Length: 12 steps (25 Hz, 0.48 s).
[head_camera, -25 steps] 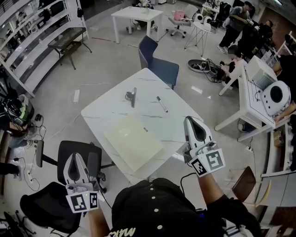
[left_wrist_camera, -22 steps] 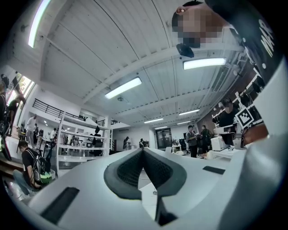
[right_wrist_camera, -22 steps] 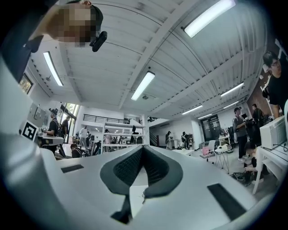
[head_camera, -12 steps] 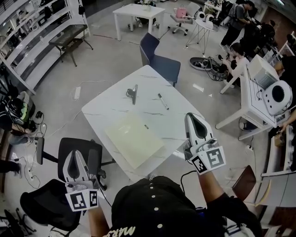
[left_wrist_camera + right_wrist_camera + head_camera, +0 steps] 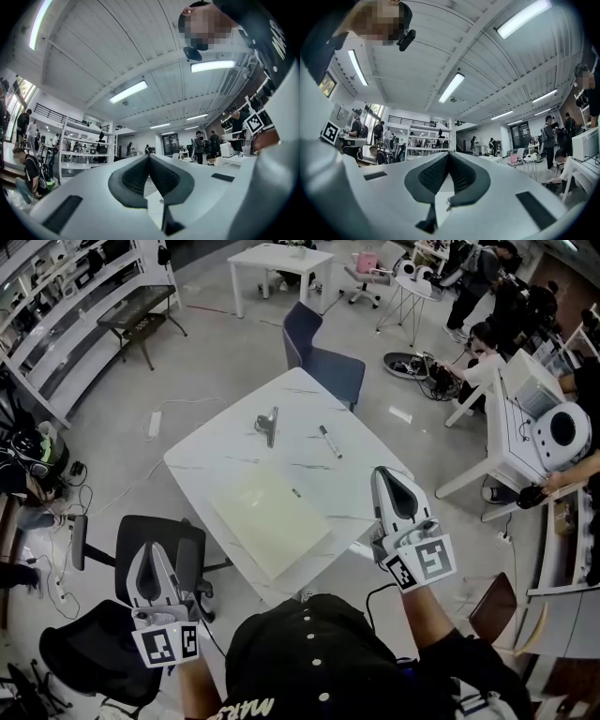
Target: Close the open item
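Inspection from the remote station: both claws are pressed together at the tips and pinch nothing. In each gripper view the dark ribbed pads meet in a point, and both cameras look up towards the ceiling rather than at the work. In the head view the left gripper hangs clear of the table, over a black office chair. The right gripper hangs above the near right edge of the white, marble-patterned square table. On that table lie a pale yellow-green flat rectangular pouch near my side, a small dark piece at its far edge, a slim marker pen and a grey metal clip farther off, all well apart from both grippers. I judge the pouch the likeliest task item, but at this size I cannot tell whether it, or the pen, stands open or closed. The scene fits an item waiting to be shut as well as one already shut with the grippers held off. If closing remains, the working claw must spread before it meets the closure, and the other should pin the flat item down, since the tabletop looks smooth and slippery. The room is a busy workshop with a grey polished floor, loose cables, a blue chair at the table's far side and people to the right.
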Motion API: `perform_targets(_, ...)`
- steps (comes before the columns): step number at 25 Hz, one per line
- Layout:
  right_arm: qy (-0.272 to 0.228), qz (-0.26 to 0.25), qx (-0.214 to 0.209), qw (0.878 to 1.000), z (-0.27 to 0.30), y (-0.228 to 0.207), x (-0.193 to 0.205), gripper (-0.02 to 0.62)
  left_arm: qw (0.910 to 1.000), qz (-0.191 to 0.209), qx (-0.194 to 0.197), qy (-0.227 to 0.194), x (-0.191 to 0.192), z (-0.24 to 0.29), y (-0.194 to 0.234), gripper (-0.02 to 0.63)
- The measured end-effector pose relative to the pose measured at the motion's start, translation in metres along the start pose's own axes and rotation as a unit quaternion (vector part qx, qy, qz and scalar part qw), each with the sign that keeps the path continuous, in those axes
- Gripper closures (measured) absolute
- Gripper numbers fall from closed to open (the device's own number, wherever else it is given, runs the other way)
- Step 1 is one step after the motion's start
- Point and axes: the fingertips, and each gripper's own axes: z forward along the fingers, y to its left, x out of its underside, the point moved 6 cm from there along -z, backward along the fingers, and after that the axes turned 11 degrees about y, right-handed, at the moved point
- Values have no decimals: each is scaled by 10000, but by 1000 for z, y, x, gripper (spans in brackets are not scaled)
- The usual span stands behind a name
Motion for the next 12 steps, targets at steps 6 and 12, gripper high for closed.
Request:
perform_targets(6, 15, 17, -56, 10000, 2, 3, -2, 569, 10000, -13, -43, -15, -1, -3, 2, 589)
perform_targets(12, -3, -31, -80, 10000, 12, 6, -3, 569, 9999, -34, -91, -90, -1, 0, 7, 589)
